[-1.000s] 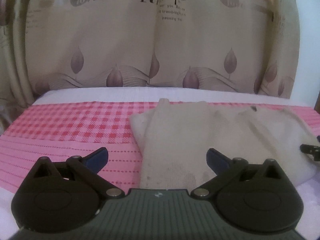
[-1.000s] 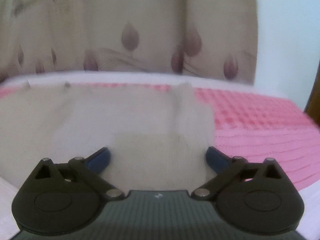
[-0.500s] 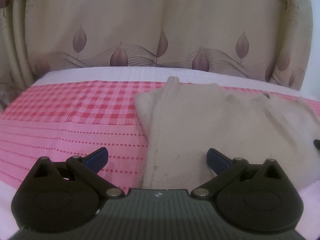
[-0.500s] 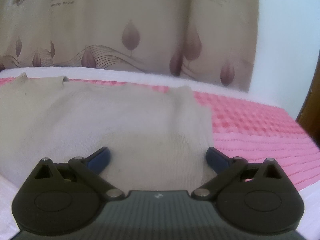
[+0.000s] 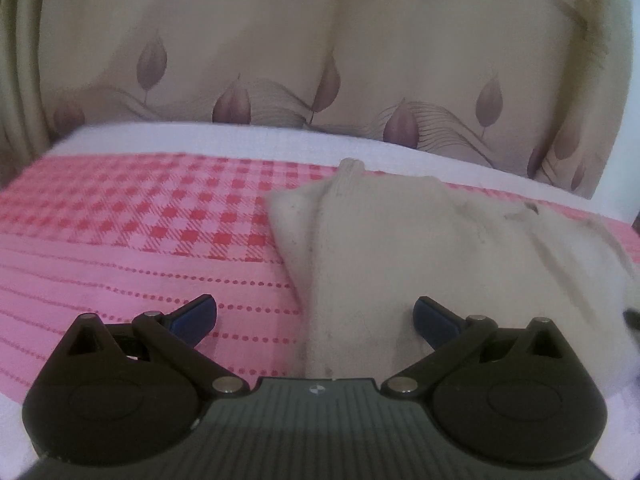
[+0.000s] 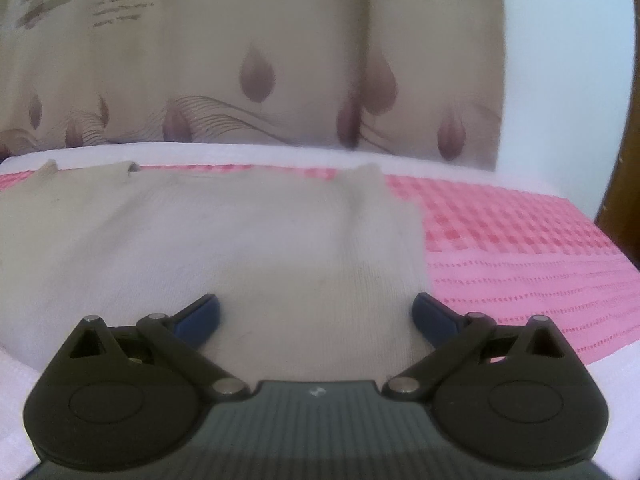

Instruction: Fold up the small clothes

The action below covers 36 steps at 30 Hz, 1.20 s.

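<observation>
Lying flat: 1 beige garment (image 6: 248, 240) btwn 2 wide-spread tongs, left tongs (image 5: 316, 318) & right tongs (image 6: 316, 318).

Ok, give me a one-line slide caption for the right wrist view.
Open right gripper poised over the near right corner of a cream knit garment lying flat on a pink checked cloth.

left gripper (image 5: 315, 319) nearer the cream garment (image 5: 400, 264), right gripper (image 6: 316, 319) steadier over it

Soft cloth ahead of hard plastic

Between your left tongs (image 5: 315, 316) lies a matt, fine-ribbed knit garment (image 5: 400, 248); left of them, woven pink bedsheet (image 5: 140, 240). Your right tongs (image 6: 316, 316) are matt black plastic with shiny metal pins.
</observation>
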Motion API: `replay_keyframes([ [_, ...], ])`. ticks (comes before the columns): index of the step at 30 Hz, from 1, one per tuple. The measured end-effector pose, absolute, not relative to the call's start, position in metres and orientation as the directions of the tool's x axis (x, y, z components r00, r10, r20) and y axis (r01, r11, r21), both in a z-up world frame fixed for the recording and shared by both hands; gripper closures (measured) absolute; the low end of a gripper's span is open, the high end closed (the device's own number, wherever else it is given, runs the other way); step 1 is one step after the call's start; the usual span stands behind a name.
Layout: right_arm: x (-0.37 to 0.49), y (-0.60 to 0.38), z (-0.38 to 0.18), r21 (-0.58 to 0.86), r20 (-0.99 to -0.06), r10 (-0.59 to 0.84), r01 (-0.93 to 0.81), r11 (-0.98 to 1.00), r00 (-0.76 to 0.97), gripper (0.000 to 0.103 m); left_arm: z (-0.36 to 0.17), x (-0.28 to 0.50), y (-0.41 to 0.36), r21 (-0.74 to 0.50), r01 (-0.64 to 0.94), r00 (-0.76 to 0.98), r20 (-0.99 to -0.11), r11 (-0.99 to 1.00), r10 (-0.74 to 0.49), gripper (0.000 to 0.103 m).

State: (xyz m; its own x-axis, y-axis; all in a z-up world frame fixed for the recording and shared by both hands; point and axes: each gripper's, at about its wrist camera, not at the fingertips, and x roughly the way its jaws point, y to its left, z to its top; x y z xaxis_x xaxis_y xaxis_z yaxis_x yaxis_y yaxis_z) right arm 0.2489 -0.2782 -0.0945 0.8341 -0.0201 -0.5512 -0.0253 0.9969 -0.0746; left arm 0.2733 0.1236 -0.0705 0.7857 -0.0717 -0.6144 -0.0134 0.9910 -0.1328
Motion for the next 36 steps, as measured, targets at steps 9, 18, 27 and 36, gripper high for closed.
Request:
replay_keyframes([
  [9,0.251,-0.281,-0.094,-0.072,-0.555,-0.02,-0.024,0.997,0.831,0.0,-0.075,0.3,0.15,-0.306,0.152,0.729,-0.607,0.94,-0.316,0.003],
  [18,0.249,-0.278,-0.094,-0.089,-0.548,-0.032,-0.021,0.996,0.836,0.0,-0.075,0.334,0.15,-0.339,0.195,0.702,-0.607,0.92,-0.372,0.043],
  [27,0.251,-0.282,-0.094,-0.042,-0.56,-0.009,-0.017,0.999,0.828,0.0,-0.079,0.337,0.155,-0.465,0.145,0.699,-0.576,0.874,-0.423,0.071],
  [36,0.249,-0.283,-0.095,-0.026,-0.567,-0.002,-0.015,1.0,0.824,0.0,-0.053,0.327,0.136,-0.514,0.022,0.734,-0.574,0.858,-0.363,0.076],
])
